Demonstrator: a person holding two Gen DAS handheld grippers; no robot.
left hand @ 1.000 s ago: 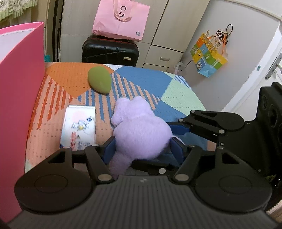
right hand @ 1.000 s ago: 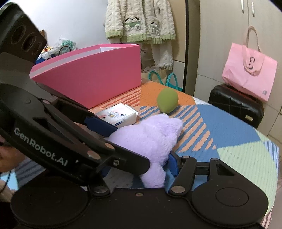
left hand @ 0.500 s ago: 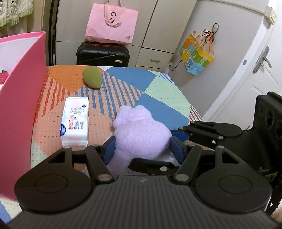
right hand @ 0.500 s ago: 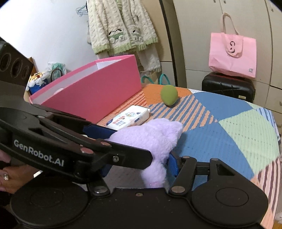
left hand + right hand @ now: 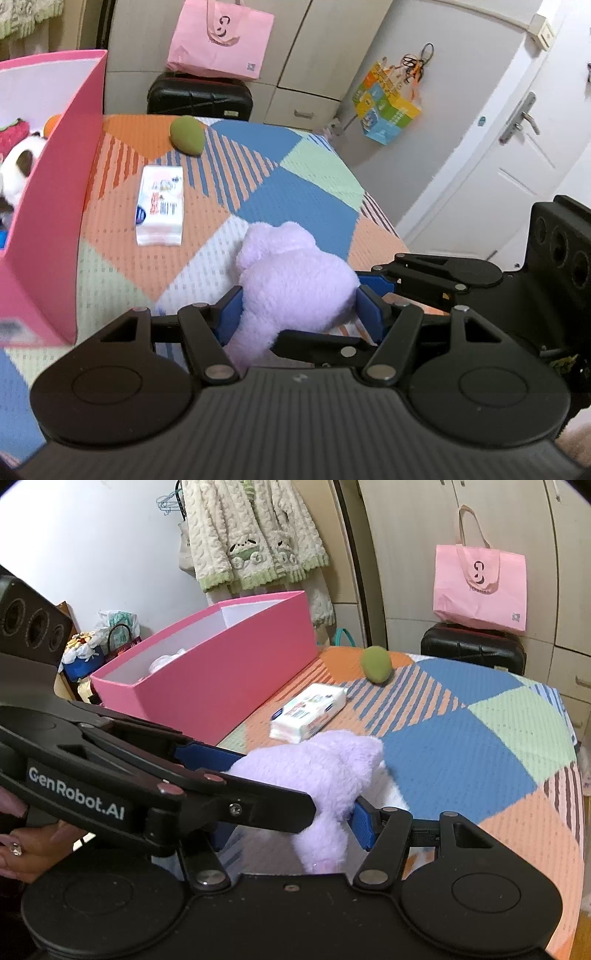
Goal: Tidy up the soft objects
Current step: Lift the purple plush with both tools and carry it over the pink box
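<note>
The pink box (image 5: 55,206), at far left, already holds other plush. Both grippers have lifted the purple plush toy (image 5: 291,273) off the bedspread (image 5: 303,195) over the last second: the left gripper (image 5: 299,310) clamps its body, the right gripper (image 5: 291,819) pinches a limb. Next comes the box, I'd guess; the tissue pack (image 5: 160,205) and green plush (image 5: 187,135) wait.

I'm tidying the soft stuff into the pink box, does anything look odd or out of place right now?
One thing: both tongs, left and right, clamp the same purple plush, crossing over each other. The tissue pack and green soft toy lie loose on the bedspread outside the pink box.
</note>
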